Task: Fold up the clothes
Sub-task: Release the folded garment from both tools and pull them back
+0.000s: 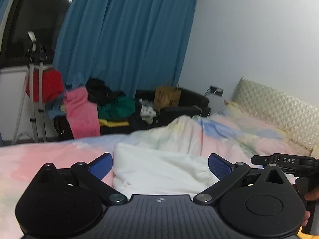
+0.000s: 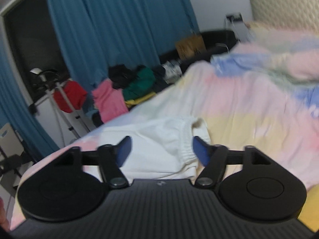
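A white garment lies folded on the pastel bedspread, its elastic waistband showing in the right wrist view. My left gripper hovers just above it, open, blue pads wide apart with nothing between them. In the right wrist view the same white garment sits under my right gripper, which is also open, a blue pad on either side of the waistband. The other gripper's black body shows at the far right of the left wrist view, with a hand on it.
A heap of clothes in pink, green, black and red lies beyond the bed by the blue curtain. A white stand is at the left. A black sofa with a cardboard box and a quilted headboard are further back.
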Motion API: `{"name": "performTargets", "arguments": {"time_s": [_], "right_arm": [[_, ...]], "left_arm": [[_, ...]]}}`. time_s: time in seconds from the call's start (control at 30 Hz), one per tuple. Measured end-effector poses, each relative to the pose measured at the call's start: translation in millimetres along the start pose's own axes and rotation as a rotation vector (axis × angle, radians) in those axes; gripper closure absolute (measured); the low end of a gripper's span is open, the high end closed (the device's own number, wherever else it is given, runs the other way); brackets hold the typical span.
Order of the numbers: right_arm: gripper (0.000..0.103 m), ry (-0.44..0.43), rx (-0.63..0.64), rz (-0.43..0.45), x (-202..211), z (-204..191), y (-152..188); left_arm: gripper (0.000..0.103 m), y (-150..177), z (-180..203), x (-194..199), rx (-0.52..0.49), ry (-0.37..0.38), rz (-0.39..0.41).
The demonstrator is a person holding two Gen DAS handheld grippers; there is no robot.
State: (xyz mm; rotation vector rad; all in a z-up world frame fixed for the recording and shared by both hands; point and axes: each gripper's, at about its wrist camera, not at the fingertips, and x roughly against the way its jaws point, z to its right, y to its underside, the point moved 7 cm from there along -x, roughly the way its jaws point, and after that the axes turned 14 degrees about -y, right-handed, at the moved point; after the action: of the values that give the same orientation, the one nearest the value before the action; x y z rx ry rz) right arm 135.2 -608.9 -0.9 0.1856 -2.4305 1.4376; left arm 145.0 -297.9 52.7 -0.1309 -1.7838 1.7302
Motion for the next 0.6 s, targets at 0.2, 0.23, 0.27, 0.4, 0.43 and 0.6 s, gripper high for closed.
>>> {"name": "performTargets", "arguments": {"time_s": [0.2,0.23,0.27,0.4,0.43,0.6], "right_arm": [[0.019,-0.096,0.107,0.024,59,-50,-3],[0.019,-0.097,0.116,0.028,68,-56,-2],[0.019,-0.100,0.118,0.031,75,-62,1],[0.019,-0.102,0.169,0.055,102,-89,21],[0.019,-0.098,0.189,0.058,106,-96,28],[0.019,-0.087,0.276,0.079,114,-124,58]], "left_arm": [[0.000,-12,20,80,-0.055,0.013,0.048],[0.000,-10,22,93,-0.060,0.001,0.063],[0.000,-8,23,104,-0.060,-0.011,0.076],[0.000,11,21,139,-0.035,-0.041,0.082],[0.000,17,20,147,-0.035,-0.050,0.083],[0.000,41,7,159,-0.027,-0.112,0.082]]}}
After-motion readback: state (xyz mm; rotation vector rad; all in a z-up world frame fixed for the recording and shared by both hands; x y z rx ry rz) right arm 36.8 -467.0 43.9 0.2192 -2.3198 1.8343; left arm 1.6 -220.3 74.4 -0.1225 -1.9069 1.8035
